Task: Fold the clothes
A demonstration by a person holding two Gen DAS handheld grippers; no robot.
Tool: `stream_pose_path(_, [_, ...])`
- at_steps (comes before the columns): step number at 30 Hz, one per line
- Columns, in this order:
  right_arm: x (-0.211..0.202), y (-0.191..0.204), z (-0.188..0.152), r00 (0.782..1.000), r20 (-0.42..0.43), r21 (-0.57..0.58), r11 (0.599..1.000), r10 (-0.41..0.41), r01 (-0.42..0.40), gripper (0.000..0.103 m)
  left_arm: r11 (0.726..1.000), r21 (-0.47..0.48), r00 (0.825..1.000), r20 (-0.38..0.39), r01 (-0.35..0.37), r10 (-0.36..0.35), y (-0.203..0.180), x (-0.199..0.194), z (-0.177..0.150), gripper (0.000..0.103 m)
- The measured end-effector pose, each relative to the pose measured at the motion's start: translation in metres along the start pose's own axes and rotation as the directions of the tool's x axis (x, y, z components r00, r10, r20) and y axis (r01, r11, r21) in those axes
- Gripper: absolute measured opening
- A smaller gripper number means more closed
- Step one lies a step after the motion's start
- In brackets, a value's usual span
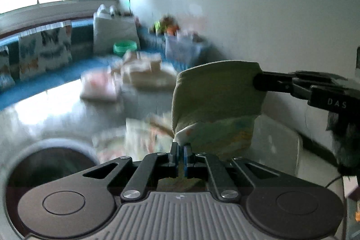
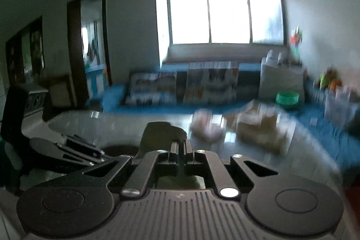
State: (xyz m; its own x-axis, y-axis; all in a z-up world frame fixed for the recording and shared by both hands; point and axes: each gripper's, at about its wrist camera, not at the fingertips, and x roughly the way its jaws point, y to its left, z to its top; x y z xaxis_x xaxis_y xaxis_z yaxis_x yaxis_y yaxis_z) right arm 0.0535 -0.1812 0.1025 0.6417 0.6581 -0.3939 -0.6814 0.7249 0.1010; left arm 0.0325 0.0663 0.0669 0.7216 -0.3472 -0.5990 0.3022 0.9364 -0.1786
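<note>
A small pale green garment [image 1: 216, 100] with a printed white lower part hangs in the air between both grippers. My left gripper [image 1: 181, 146] is shut on its lower left corner. My right gripper [image 1: 256, 81] reaches in from the right and is shut on its upper right corner. In the right wrist view my right gripper [image 2: 181, 145] is shut on the same garment, which shows dark [image 2: 162, 134] against the light. My left gripper's body [image 2: 67, 150] lies at the lower left there. Folded clothes [image 1: 144, 73] lie piled on the glossy table [image 1: 56, 109].
A green bowl [image 1: 124, 46] and a white bag [image 1: 114, 30] stand behind the piles. A blue bench [image 2: 112, 93] with patterned cushions [image 2: 211, 82] runs under the window. A translucent box [image 1: 276, 145] sits below the garment. A dark round opening [image 1: 49, 170] lies at lower left.
</note>
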Motion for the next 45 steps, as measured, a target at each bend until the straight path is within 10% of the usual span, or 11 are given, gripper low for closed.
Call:
stream_pose_path(9, [0.014,0.008,-0.055,0.981,-0.189,0.069,0.997,0.042,-0.029,0.025,0.999,-0.043,0.996,-0.087,0.002,-0.006,0.008,0.004,-0.043,0.005])
stream_pose_path(24, [-0.009,-0.023,-0.013,0.999,-0.009,0.186,0.982,0.039,-0.037,0.052,0.994,-0.083,0.997,-0.051,-0.069,0.065,0.033,-0.023,-0.029,0.009])
stream_pose_path(36, [0.054,0.003,-0.072,0.961,-0.259,0.17,0.984,0.099,-0.056,0.055,0.988,-0.118,0.995,-0.049,-0.096,0.091,0.031,-0.006,-0.007,0.038])
stream_pose_path(45, [0.041,0.005,-0.062,0.971,-0.228,0.135,0.99,0.065,-0.034,0.065,0.985,-0.12,0.991,-0.059,-0.128,0.121,0.024,0.018,0.006,0.054])
